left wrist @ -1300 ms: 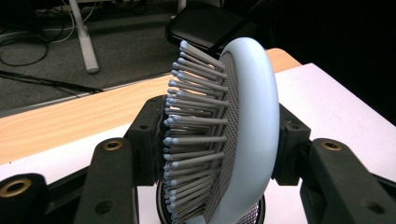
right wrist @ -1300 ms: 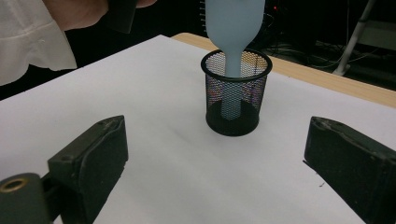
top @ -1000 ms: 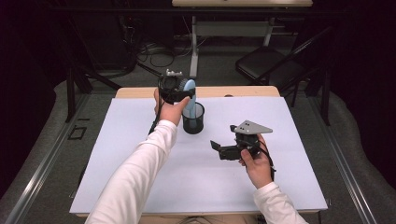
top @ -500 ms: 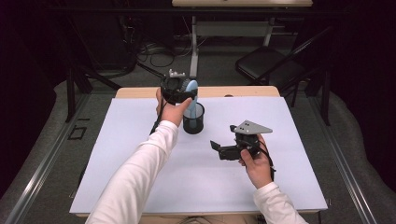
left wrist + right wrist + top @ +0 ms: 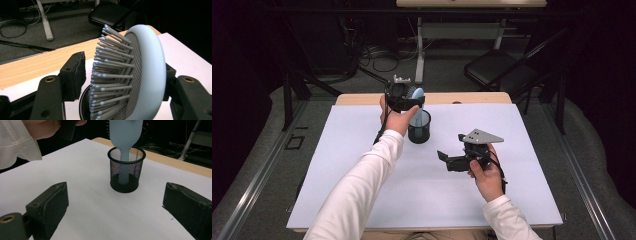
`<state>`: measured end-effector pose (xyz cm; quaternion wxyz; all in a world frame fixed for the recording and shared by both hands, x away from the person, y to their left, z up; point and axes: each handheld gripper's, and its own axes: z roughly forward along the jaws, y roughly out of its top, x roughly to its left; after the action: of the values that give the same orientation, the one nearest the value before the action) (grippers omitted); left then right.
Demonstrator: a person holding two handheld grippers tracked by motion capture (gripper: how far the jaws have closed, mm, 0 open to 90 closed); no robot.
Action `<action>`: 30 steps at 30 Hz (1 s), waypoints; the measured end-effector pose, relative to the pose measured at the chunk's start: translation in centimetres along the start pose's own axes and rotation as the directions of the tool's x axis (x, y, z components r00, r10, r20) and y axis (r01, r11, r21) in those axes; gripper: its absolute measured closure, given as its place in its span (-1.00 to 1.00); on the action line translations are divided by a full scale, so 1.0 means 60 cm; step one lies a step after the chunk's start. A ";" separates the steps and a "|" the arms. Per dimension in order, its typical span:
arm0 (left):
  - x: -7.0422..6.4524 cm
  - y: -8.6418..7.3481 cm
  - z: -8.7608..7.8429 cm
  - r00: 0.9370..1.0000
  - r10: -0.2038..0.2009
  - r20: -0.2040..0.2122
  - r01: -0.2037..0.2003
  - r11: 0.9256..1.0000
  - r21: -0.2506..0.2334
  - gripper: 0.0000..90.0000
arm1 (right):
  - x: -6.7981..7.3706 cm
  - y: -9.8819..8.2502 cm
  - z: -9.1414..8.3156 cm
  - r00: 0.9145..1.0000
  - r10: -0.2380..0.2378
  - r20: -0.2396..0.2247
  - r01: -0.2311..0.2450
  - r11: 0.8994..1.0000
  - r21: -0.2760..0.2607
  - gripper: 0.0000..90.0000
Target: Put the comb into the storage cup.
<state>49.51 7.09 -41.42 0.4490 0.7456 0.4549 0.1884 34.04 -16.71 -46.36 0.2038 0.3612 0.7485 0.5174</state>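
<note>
**Hairbrush standing in the mesh cup, left jaws easing off it**

A pale blue hairbrush [image 5: 140, 72] stands handle-down in a black mesh cup [image 5: 126, 171] near the far edge of the white sheet [image 5: 362, 165] that covers the wooden table [image 5: 462, 97]. In the right gripper view the handle reaches down inside the cup to its floor, and the head rises well above the rim.

The left gripper [image 5: 404, 97] is held over the cup with the brush head between its jaws. In the left gripper view the smooth back of the head lies against one pad, while the other pad stands just clear of the bristle tips, with a narrow gap showing. The jaws have just been opening, partly open now, and they no longer squeeze the brush.

The right gripper [image 5: 451, 161] rests low over the sheet, well apart from the cup and toward the person's side, pointing at it. Its jaws stand wide apart with nothing between them but bare sheet
</note>
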 end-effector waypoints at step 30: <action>0.005 -0.004 0.008 0.999 -0.039 -0.034 0.039 0.999 0.000 -0.85 | 0.001 -0.002 0.002 1.000 0.003 0.000 -0.003 1.000 0.008 -0.87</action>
<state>49.88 7.14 -41.94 0.4445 0.7333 0.4773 0.1922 34.06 -16.60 -46.50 0.2015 0.3633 0.7500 0.5147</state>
